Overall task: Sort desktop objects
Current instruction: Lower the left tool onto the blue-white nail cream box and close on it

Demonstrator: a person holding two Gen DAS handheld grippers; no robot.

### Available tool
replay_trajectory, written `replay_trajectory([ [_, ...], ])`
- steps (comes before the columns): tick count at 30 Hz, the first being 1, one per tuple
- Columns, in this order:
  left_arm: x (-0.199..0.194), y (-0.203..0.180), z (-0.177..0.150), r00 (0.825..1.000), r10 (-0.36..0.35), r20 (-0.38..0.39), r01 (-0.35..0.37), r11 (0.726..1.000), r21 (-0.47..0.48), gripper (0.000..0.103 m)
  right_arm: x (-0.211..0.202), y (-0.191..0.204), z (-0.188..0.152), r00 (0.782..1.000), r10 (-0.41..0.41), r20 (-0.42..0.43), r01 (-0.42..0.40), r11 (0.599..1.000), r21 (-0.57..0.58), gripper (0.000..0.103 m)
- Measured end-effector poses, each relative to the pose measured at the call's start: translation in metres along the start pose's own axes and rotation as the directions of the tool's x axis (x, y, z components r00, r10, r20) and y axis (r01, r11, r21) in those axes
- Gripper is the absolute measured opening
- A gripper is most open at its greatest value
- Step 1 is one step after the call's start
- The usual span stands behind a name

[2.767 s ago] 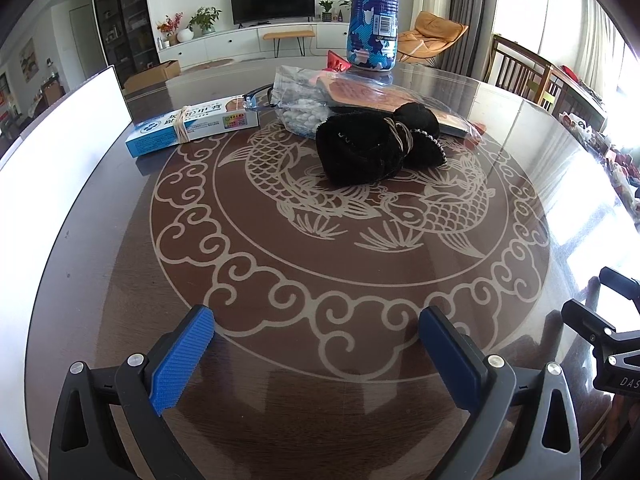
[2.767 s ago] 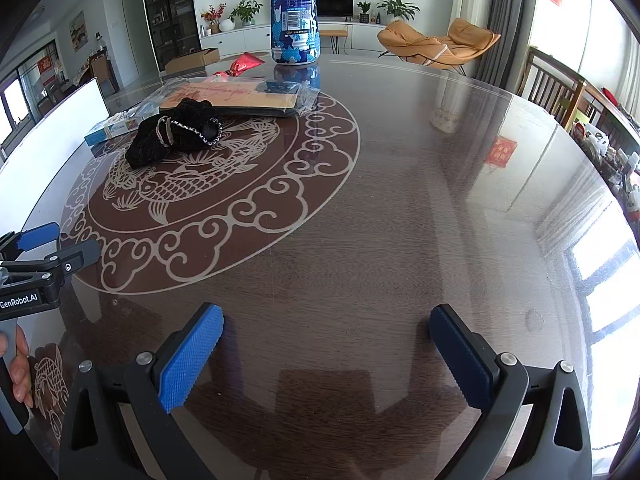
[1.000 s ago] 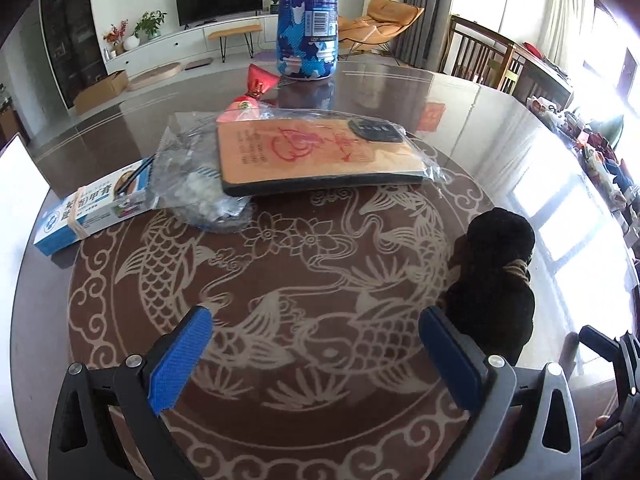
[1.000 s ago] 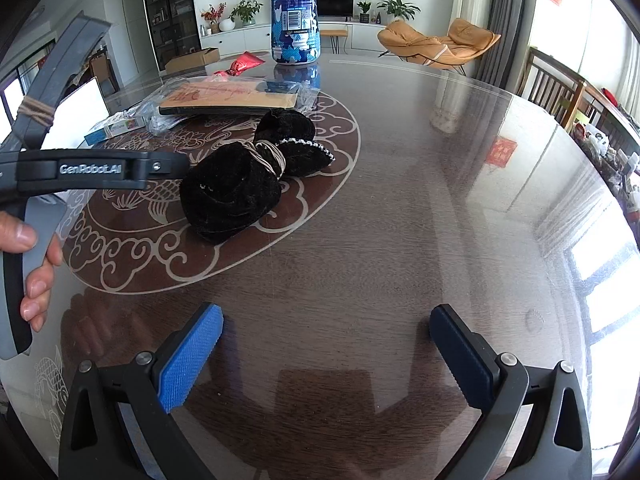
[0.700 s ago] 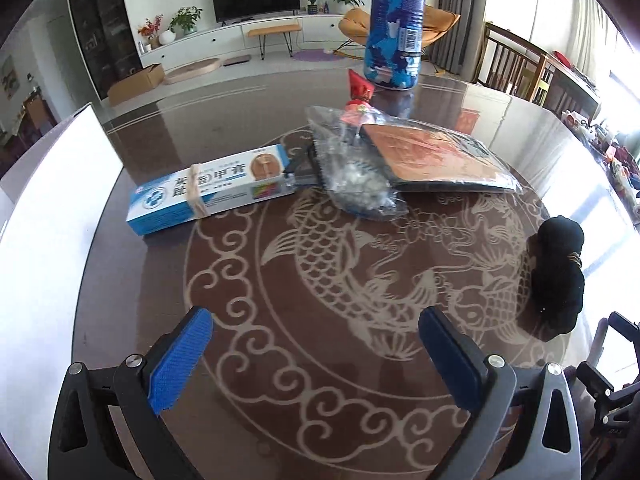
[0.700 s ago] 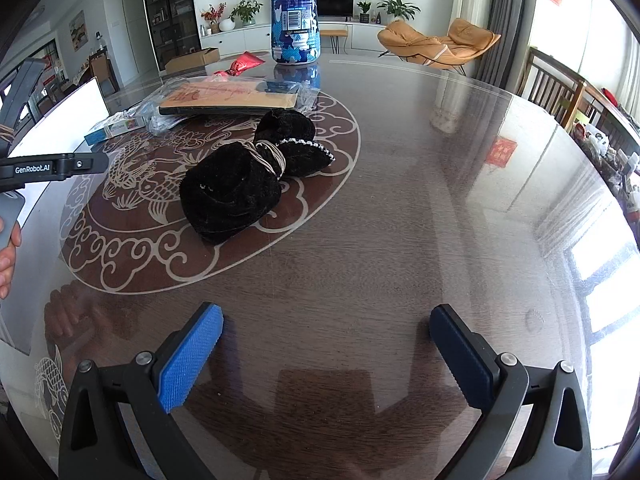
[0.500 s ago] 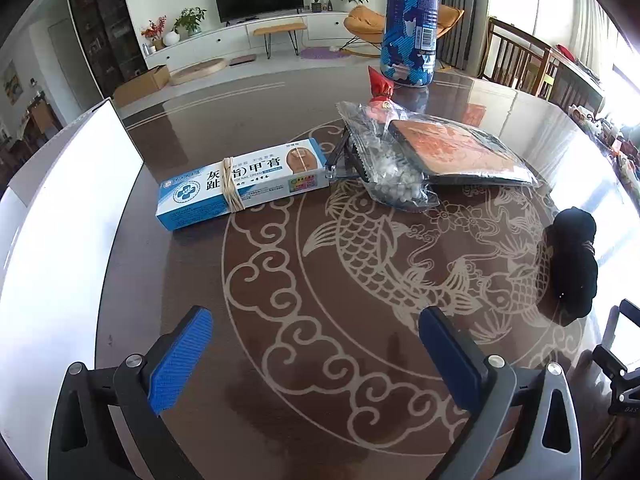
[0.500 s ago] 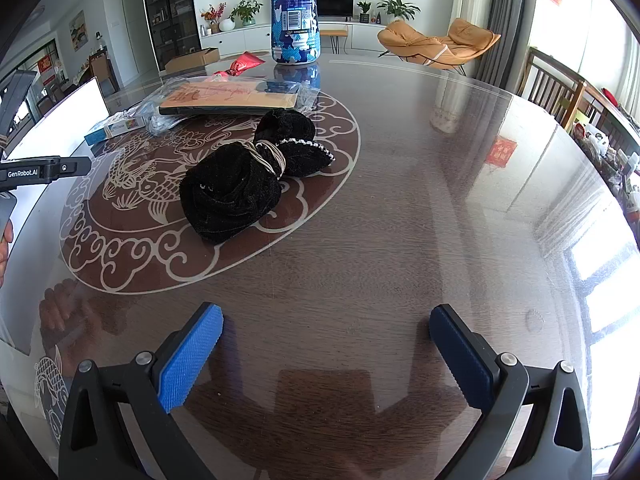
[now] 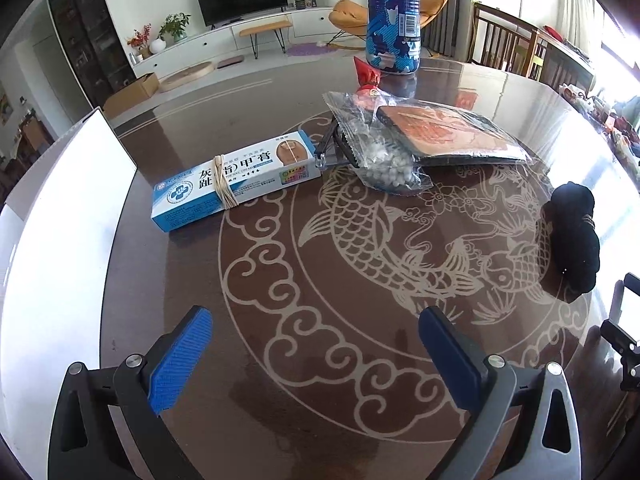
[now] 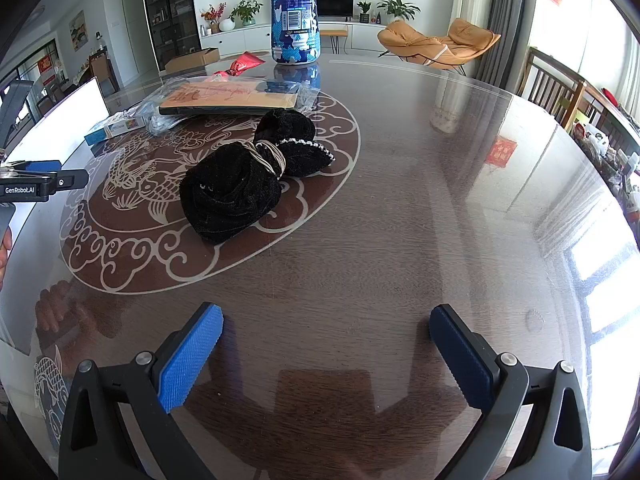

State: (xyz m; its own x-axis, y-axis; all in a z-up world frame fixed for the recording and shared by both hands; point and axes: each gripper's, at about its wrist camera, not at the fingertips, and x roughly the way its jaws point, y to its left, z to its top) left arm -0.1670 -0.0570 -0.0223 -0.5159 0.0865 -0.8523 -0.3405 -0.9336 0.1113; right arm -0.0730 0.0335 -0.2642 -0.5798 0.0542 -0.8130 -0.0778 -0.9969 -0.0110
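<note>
A black velvet bundle (image 10: 244, 176) tied with a band lies on the round glass table (image 10: 440, 200); it also shows at the right in the left wrist view (image 9: 574, 236). A blue and white ointment box (image 9: 236, 180) lies ahead of my left gripper (image 9: 316, 352), which is open and empty above the table. Beside the box are a clear bag of white beads (image 9: 384, 160) and a bagged orange board (image 9: 448, 132). My right gripper (image 10: 326, 352) is open and empty, short of the bundle.
A tall blue patterned bottle (image 10: 295, 12) stands at the far side with a red wrapper (image 10: 244, 62) near it. A white board (image 9: 52, 240) lies along the left table edge. Chairs stand beyond the right edge.
The black bundle was shifted from the middle toward the right side of the pattern. My left gripper then let go, drew back and swung left toward the ointment box. The right gripper has not moved.
</note>
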Motion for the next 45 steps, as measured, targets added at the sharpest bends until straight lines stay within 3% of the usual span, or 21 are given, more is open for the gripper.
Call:
replay_trajectory([
  [5, -0.001, 0.008, 0.035, 0.998, 0.067, 0.014, -0.069, 0.990, 0.125, 0.103, 0.000, 0.000, 0.000, 1.000, 0.000, 0.000, 0.000, 1.000, 0.000, 0.103],
  [12, 0.043, 0.022, 0.075, 0.993, 0.096, -0.064, -0.075, 0.959, 0.274, 0.103, 0.000, 0.000, 0.000, 1.000, 0.000, 0.000, 0.000, 1.000, 0.000, 0.103],
  [23, 0.082, 0.048, 0.108, 0.996, 0.058, -0.064, -0.033, 0.938, 0.344, 0.103, 0.000, 0.000, -0.001, 1.000, 0.000, 0.000, 0.000, 1.000, 0.000, 0.103],
  [31, 0.095, 0.068, 0.117, 0.999, -0.049, -0.016, 0.051, 0.976, 0.211, 0.103, 0.000, 0.000, -0.001, 1.000, 0.000, 0.000, 0.000, 1.000, 0.000, 0.103],
  [37, 0.097, 0.068, 0.115, 0.997, -0.072, 0.037, 0.063, 0.978, 0.198, 0.103, -0.001, 0.000, -0.001, 1.000, 0.000, 0.000, 0.000, 1.000, 0.000, 0.103],
  [43, 0.102, 0.081, 0.111, 0.993, -0.122, 0.001, 0.121, 0.990, 0.078, 0.103, 0.000, 0.000, -0.001, 1.000, 0.000, 0.000, 0.000, 1.000, 0.000, 0.103],
  [45, 0.102, 0.079, 0.111, 0.991, -0.136, -0.018, 0.137, 0.987, 0.081, 0.101, -0.001, 0.000, -0.001, 1.000, 0.000, 0.000, 0.000, 1.000, 0.000, 0.103],
])
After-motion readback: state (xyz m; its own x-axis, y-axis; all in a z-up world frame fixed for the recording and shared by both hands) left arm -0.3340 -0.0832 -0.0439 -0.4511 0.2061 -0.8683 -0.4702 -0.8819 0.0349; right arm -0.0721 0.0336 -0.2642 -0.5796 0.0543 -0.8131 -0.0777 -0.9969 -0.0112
